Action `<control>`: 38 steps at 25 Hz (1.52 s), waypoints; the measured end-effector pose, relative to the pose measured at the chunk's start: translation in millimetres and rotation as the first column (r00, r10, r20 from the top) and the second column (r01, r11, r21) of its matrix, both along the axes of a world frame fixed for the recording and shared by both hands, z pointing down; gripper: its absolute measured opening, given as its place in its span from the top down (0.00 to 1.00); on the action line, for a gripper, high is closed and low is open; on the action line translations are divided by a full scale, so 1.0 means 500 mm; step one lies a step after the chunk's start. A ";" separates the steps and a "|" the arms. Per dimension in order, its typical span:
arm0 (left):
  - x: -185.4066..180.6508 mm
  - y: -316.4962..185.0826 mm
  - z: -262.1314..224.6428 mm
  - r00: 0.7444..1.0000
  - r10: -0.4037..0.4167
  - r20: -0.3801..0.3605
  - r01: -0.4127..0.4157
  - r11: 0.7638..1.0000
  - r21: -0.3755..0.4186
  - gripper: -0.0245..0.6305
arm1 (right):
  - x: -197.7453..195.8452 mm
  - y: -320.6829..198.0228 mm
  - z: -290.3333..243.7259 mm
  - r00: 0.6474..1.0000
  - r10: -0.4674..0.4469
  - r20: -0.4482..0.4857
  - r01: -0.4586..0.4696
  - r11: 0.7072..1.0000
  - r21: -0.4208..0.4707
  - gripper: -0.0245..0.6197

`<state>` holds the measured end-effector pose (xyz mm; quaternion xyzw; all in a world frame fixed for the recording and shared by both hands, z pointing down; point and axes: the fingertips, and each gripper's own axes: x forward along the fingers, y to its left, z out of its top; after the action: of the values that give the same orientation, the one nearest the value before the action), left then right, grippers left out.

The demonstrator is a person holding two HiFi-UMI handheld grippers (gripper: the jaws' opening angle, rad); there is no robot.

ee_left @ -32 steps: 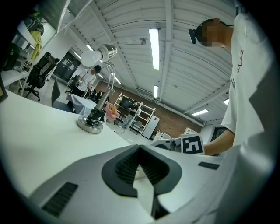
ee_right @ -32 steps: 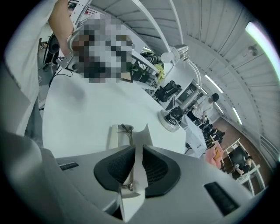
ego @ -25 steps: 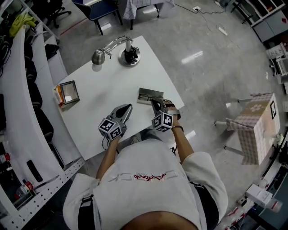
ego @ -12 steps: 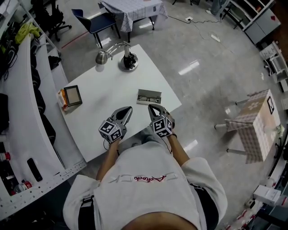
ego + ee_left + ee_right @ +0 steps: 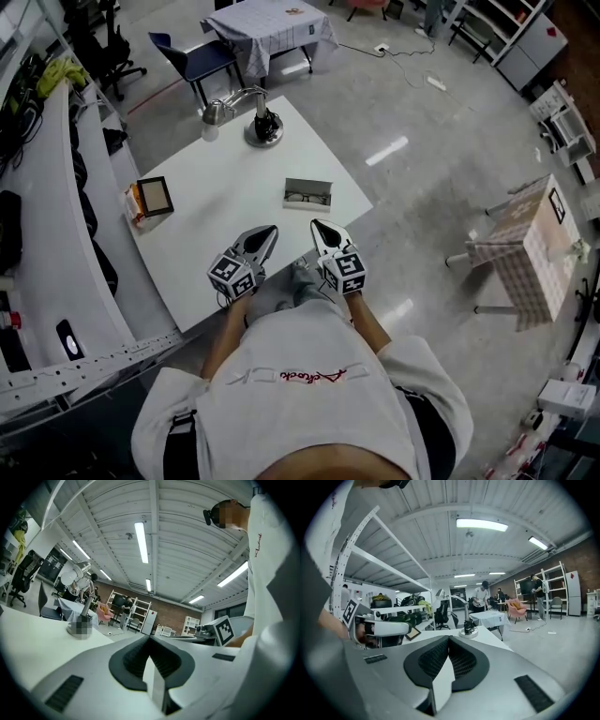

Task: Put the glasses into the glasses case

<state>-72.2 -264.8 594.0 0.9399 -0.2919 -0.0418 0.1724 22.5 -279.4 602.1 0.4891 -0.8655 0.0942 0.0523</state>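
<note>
The person is standing at the 6 o'clock edge of a white table (image 5: pixel 225 216) and is holding both tools low over that edge. The left gripper (image 5: pixel 268 231) is showing its jaws pressed together, with nothing between them; its own view (image 5: pixel 150 638) is confirming that the two dark pads are meeting along one line. The right gripper (image 5: pixel 316 225) is also keeping its jaws together and is carrying nothing, as its own view (image 5: pixel 449 638) is showing. The two tools are lying side by side, near each other but not touching, and both are pointing toward 12 o'clock.

The glasses case (image 5: pixel 307 193) is sitting open on the table at about 12 o'clock from the right gripper, near the 3 o'clock edge of the table and apart from both tools. Dark glasses (image 5: pixel 301 198) are appearing to lie inside it.

A desk lamp (image 5: pixel 260 120) is standing at the 12 o'clock corner of the table. A small framed picture (image 5: pixel 155 196) is lying near the 9 o'clock edge.
</note>
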 end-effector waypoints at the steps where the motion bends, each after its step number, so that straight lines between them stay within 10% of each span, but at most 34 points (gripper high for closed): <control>1: 0.001 0.012 0.000 1.000 0.003 -0.001 -0.003 1.000 0.000 0.96 | -0.001 0.016 -0.006 1.000 0.004 0.010 -0.004 1.000 0.010 0.96; 38: 0.134 0.387 -0.018 1.000 -0.008 0.023 0.008 1.000 0.029 0.96 | 0.077 0.404 -0.046 0.999 -0.041 -0.033 0.044 0.997 0.071 0.97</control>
<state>-5.4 -71.5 585.0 0.9415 -0.2970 -0.0358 0.1552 60.9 -77.2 579.1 0.4736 -0.8776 0.0545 0.0502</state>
